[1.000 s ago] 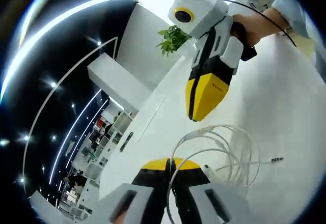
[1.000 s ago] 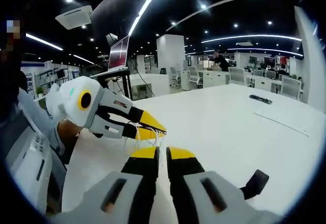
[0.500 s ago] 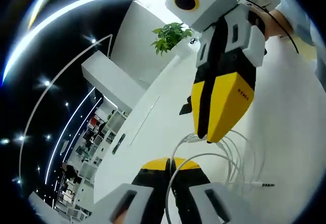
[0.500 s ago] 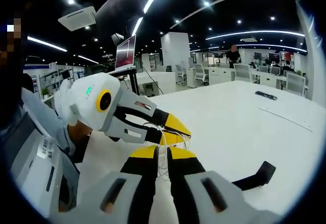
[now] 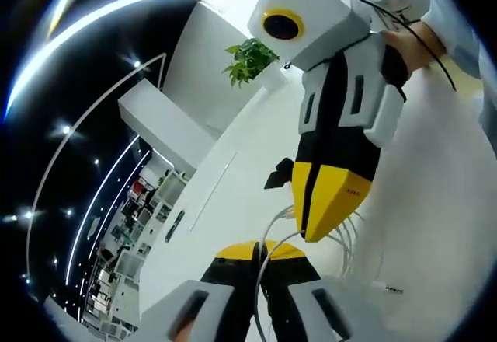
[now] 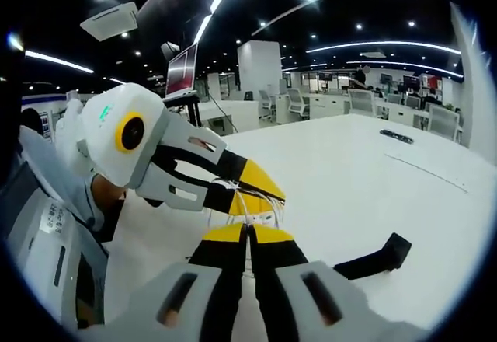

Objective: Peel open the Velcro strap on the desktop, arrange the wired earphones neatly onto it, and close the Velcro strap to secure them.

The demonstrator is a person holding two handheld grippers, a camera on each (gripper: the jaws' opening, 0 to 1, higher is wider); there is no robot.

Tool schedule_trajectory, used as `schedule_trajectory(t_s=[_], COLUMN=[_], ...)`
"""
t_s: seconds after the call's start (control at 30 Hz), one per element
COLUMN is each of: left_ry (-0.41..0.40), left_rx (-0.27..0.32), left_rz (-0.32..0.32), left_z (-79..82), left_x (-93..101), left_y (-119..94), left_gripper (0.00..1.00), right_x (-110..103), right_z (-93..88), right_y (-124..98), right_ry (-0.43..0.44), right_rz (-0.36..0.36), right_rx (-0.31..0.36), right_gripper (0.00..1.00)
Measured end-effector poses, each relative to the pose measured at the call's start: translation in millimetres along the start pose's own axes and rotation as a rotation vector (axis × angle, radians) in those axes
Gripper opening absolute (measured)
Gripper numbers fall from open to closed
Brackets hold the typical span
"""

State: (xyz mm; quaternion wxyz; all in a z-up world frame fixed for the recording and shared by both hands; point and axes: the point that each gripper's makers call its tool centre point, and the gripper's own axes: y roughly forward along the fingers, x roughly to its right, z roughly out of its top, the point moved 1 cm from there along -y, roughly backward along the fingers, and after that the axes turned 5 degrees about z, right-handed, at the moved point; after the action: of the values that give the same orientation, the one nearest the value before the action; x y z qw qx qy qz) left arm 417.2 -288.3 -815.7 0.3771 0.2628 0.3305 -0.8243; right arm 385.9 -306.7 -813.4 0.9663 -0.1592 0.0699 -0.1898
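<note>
White desktop stretches away into a dim open-plan office with ceiling light strips, rows of desks and chairs, and a raised monitor at the far left of the right gripper view. A green potted plant stands at the desk's far edge in the left gripper view. A small dark flat object lies well away on the desktop, beside a thin pale sheet.

The left gripper, yellow-tipped and black-bodied, has its jaws pressed together on a strand of the white wired earphones, whose loops hang and spread just beyond its tips. The right gripper has its jaws nearly together with white cable between them, tip to tip with the left one; its body blocks much of the coil in the left gripper view. The black Velcro strap lies flat on the desktop, just right of the grippers.
</note>
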Motion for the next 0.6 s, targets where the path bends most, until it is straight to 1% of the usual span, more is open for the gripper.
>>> schedule_trajectory(t_s=[0.2,0.33,0.4,0.47,0.6], left_ry=[-0.023,-0.046,-0.058,-0.069,-0.096], left_rx=[0.021,0.049,0.064,0.070,0.066], left_rz=[-0.043,-0.077,-0.103,-0.142,-0.198], left_z=[12.6,24.3,29.9,34.4,43.2], left_x=[9.3,16.0,20.6,27.3,33.9], left_y=[4.9,8.6,10.5,12.4,17.9], left_gripper=[0.05,0.05,0.05,0.05,0.05], right_x=[9.0,15.0,17.5,20.8,27.3], right_z=[-1.5,-6.2,-8.8,-12.2,-19.4], right_y=[-24.5,-40.9,-46.8,-53.3,-64.7], right_ry=[0.004,-0.001,0.001,0.011,0.027], right_rz=[-0.059,-0.102,-0.116,-0.132,-0.159], right_rx=[0.004,-0.003,-0.008,-0.016,-0.030], right_gripper=[0.04,0.04,0.04,0.04,0.04])
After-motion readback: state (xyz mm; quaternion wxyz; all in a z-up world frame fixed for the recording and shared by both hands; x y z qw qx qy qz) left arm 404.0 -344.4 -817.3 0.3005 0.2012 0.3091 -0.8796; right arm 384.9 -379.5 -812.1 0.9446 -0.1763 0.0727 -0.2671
